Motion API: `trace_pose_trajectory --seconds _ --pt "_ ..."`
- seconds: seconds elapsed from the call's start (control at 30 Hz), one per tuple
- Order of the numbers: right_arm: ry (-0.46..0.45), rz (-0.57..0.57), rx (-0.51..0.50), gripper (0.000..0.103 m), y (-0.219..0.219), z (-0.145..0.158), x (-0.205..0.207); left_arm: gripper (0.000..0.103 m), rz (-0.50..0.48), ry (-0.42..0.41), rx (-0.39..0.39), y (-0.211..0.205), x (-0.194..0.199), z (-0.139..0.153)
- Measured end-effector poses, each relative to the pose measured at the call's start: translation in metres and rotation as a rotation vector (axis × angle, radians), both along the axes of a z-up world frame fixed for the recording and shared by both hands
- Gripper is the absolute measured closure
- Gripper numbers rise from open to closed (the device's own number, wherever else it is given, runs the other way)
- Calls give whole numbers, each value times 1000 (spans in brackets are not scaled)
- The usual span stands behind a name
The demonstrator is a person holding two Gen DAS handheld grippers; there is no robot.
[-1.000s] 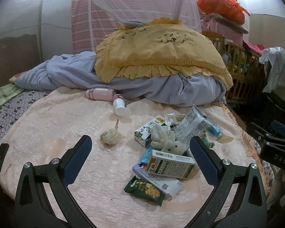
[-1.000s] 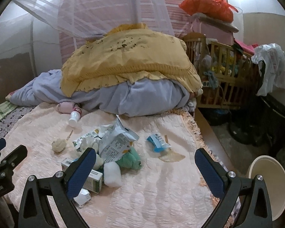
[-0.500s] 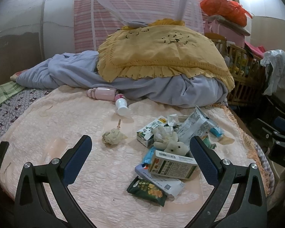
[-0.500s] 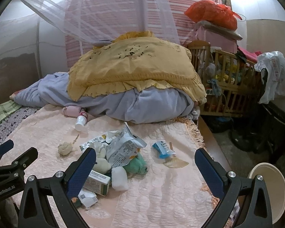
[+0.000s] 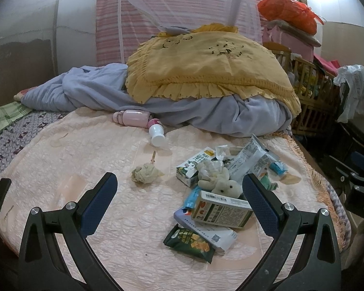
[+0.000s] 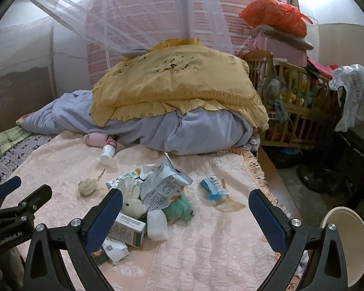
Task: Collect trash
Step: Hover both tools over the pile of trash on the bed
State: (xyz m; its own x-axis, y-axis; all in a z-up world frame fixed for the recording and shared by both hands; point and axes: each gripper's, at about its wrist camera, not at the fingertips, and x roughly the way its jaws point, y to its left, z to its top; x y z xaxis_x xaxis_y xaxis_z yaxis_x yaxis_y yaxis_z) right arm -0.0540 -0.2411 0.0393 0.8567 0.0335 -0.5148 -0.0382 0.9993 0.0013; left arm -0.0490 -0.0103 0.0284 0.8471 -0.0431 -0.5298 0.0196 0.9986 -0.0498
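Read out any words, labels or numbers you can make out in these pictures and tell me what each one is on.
"GenRobot.AI": on the left gripper body, seen in the right wrist view.
"DAS": partial lettering on the right gripper body, at the left wrist view's edge.
Print on the green-and-white carton, milk carton, green snack packet and silver wrapper: too small or blurred.

Both grippers up, holding nothing. My left gripper [image 5: 179, 189] has its jaws spread wide, blue pads [image 5: 98, 200] facing inward, black finger arms angling up from the near edge of its own view. My right gripper [image 6: 185, 208] sits in the same pose: jaws wide apart, blue pads [image 6: 267, 220] facing each other across the gap, nothing between them. In the right wrist view the left gripper [image 6: 19, 194] shows at the far left edge, so the two sit side by side, apart, not touching. No hands or sleeves visible.
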Motion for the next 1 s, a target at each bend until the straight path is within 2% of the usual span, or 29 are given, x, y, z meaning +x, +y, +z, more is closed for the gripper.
trace_pose_trajectory --seconds 1.0 --pt "26 34 2 0 8 -6 3 1 21 44 -7 12 7 -11"
